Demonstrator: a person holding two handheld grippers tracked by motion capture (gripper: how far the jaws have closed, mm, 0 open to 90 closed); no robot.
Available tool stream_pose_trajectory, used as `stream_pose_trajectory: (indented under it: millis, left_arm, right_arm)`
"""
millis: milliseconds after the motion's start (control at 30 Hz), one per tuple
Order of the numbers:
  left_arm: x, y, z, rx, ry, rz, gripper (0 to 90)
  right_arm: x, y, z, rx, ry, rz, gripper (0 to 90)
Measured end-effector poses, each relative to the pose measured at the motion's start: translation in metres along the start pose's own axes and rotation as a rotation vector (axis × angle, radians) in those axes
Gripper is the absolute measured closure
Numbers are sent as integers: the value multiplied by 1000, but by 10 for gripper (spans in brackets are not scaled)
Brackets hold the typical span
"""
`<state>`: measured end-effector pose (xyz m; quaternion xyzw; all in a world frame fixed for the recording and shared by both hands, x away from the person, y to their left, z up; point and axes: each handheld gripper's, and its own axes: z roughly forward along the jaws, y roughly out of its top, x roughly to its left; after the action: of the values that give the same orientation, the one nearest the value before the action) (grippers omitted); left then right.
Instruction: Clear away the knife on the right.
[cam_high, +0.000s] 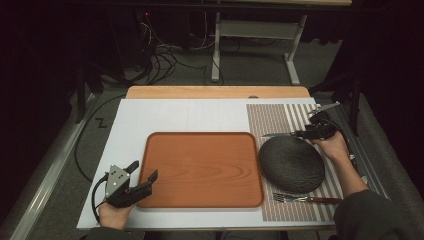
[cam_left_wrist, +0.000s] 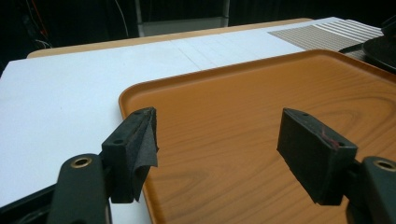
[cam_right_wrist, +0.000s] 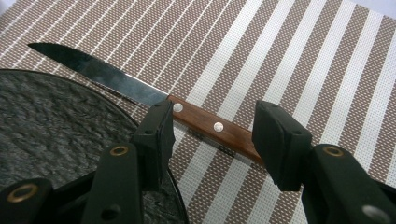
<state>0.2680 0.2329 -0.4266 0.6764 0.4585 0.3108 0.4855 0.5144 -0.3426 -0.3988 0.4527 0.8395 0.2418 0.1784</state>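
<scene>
A knife (cam_right_wrist: 140, 91) with a wooden handle and a steel blade lies on the striped placemat (cam_right_wrist: 289, 60), just beyond the rim of a dark round plate (cam_right_wrist: 51, 126). My right gripper (cam_right_wrist: 215, 122) hangs low over the knife, open, and the handle runs slantwise between its jaws; I see no pad pressing on it. From above, the right gripper (cam_high: 304, 134) is at the plate's (cam_high: 291, 164) far edge, the blade (cam_high: 272, 135) pointing left. My left gripper (cam_high: 145, 170) stands open with nothing in it over the near left corner of the wooden tray (cam_high: 202, 170).
A fork (cam_high: 300, 199) lies on the placemat (cam_high: 272, 117) in front of the plate. The tray (cam_left_wrist: 261, 93) sits on a white board (cam_high: 180, 115) with a wooden tabletop behind it. Cables and a table frame are on the dark floor beyond.
</scene>
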Motion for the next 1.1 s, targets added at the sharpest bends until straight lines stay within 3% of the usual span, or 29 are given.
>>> stream_pose_trajectory:
  millis: [333,633,967,1100]
  left_arm:
    - [-1,0,0,1,1,0,287]
    - [-1,0,0,4,1,2,287]
    - [-1,0,0,4,0,4,287]
    - [-1,0,0,4,0,7,287]
  right_arm:
    - [-1,10,7,40,1,-3,494]
    - [-2,9,15,77,17,9,507]
    - [-3,6,15,89,34,23,591]
    - [-1,5,16,125,17,-4,659]
